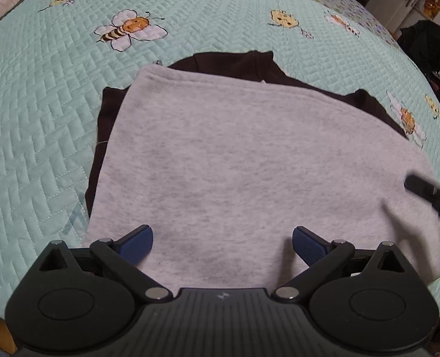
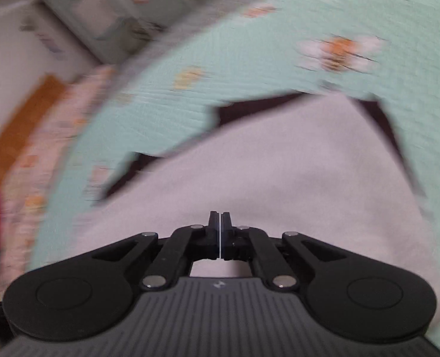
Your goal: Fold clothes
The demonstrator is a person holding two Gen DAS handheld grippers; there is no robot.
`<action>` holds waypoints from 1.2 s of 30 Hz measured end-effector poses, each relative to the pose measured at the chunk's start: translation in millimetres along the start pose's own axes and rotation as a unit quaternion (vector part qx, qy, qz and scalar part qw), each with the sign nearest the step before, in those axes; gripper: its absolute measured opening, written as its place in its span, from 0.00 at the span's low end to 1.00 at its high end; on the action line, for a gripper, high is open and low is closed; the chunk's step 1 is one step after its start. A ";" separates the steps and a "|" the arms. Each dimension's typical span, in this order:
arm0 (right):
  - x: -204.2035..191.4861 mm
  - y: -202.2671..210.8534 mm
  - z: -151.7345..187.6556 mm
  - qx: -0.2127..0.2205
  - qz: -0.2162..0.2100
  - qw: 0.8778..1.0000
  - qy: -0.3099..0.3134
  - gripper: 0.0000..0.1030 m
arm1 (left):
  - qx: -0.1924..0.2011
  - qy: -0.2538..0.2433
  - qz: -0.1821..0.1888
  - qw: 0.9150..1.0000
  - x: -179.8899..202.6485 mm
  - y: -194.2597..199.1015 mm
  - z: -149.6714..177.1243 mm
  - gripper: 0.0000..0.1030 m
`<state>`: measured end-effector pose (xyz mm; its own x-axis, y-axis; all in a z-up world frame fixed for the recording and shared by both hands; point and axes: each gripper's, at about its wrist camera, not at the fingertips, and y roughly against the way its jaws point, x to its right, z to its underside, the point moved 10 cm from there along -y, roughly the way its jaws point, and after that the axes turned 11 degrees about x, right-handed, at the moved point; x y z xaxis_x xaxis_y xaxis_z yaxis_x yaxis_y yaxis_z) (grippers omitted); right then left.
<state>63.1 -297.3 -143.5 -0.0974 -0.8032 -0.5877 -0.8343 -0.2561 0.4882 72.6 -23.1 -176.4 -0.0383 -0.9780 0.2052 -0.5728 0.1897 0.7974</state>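
On the bed, over a mint quilt printed with bees, a grey garment lies flat and squared off on top of a dark garment, whose edges stick out along the far side and the left. The left gripper hangs above the grey piece's near edge, its blue fingers spread wide with nothing between them. The right gripper is over the same cloth farther right; its fingers are pressed together, and no fabric shows caught in them, though that view is blurred.

To my eye the grey piece looks about half folded, and this is the pause between folds. The next move would need both grippers to take hold of one edge, pinching the grey layer alone without picking up the dark one, then carry it across evenly so the stack stays square.
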 end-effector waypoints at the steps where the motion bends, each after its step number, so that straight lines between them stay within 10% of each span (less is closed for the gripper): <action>1: -12.5 -9.7 4.3 -0.015 -0.017 1.000 0.011 0.07 | -0.001 -0.004 -0.001 1.000 0.5 -0.7 0.5 0.99; 6: -27.7 -76.6 34.8 -0.105 -0.049 0.992 0.059 0.00 | -0.007 -0.023 -0.001 1.000 2.2 -4.1 3.4 0.99; 12: 30.3 -106.4 -36.6 -0.011 0.038 0.997 0.058 0.00 | -0.013 -0.026 0.009 1.000 0.6 -9.6 4.9 0.99; 17: -19.5 -99.3 -21.1 -0.045 -0.055 0.994 0.080 0.08 | -0.009 -0.039 0.007 0.999 2.6 -12.8 7.3 0.99; 21: 2.0 -125.2 -19.3 -0.039 -0.012 0.997 0.061 0.00 | -0.011 -0.043 0.011 0.999 2.4 -11.9 7.1 0.99; 25: 15.4 -93.7 -52.9 0.063 0.063 0.995 0.045 0.09 | -0.013 -0.041 0.017 0.999 1.6 -11.9 6.7 0.99; 30: 9.7 -45.1 -22.9 0.030 0.006 0.999 0.031 0.08 | -0.009 -0.042 0.021 0.999 2.4 -7.9 5.5 0.99; 36: 73.2 26.9 -11.9 0.069 0.083 0.994 0.004 0.05 | 0.026 -0.051 0.080 0.995 25.5 21.0 -14.6 0.97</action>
<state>39.9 -369.4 -165.7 -0.2358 -0.8321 -0.5019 -0.8737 -0.0447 0.4845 71.5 -42.8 -146.2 -0.2125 -0.9402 0.2662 -0.5948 0.3406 0.7281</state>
